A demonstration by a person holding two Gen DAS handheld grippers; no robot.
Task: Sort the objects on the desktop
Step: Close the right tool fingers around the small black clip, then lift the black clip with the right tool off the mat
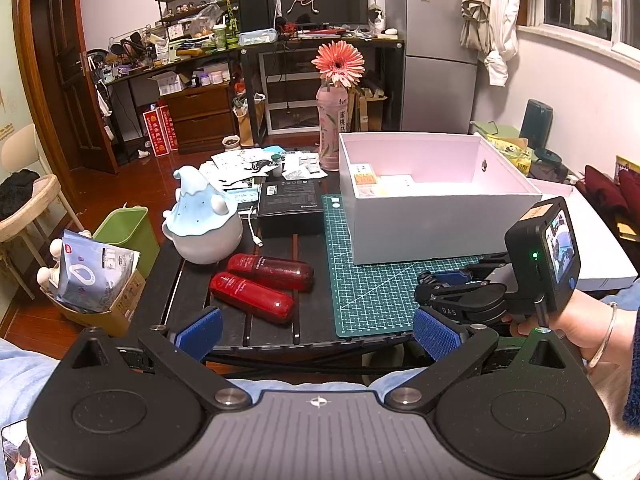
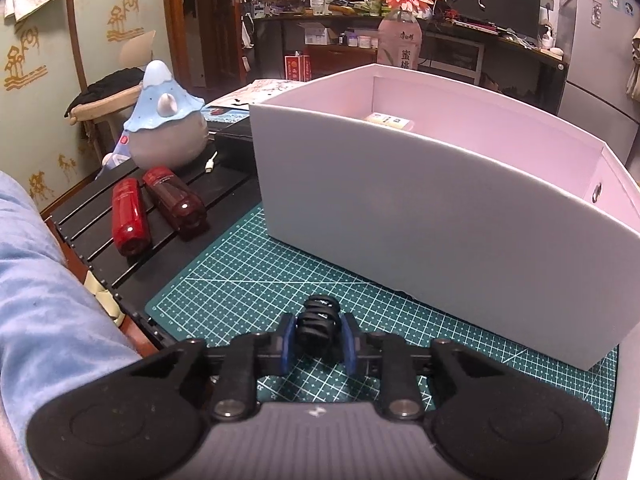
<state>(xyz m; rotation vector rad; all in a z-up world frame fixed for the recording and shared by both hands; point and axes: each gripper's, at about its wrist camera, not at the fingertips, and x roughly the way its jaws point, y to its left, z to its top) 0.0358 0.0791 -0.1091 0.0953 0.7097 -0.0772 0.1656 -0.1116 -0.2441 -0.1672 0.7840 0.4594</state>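
My right gripper (image 2: 318, 332) is shut on a small black ribbed part (image 2: 319, 316), held just above the green cutting mat (image 2: 248, 280) in front of the white box (image 2: 400, 220). The left wrist view shows this gripper (image 1: 438, 280) from the side, with a hand behind it. My left gripper (image 1: 316, 332) stands open over the table's near edge with nothing between its blue pads (image 1: 200, 332). Two red bottles (image 1: 260, 284) lie side by side just beyond it. Small packets (image 1: 366, 180) lie inside the white box (image 1: 420, 232).
A blue-and-white ceramic figure (image 1: 204, 224) and a flat black box (image 1: 290, 204) sit behind the red bottles. A pink bottle with a flower (image 1: 332, 128) stands at the back among papers. A green bin (image 1: 128, 232) and a carton stand on the floor at the left.
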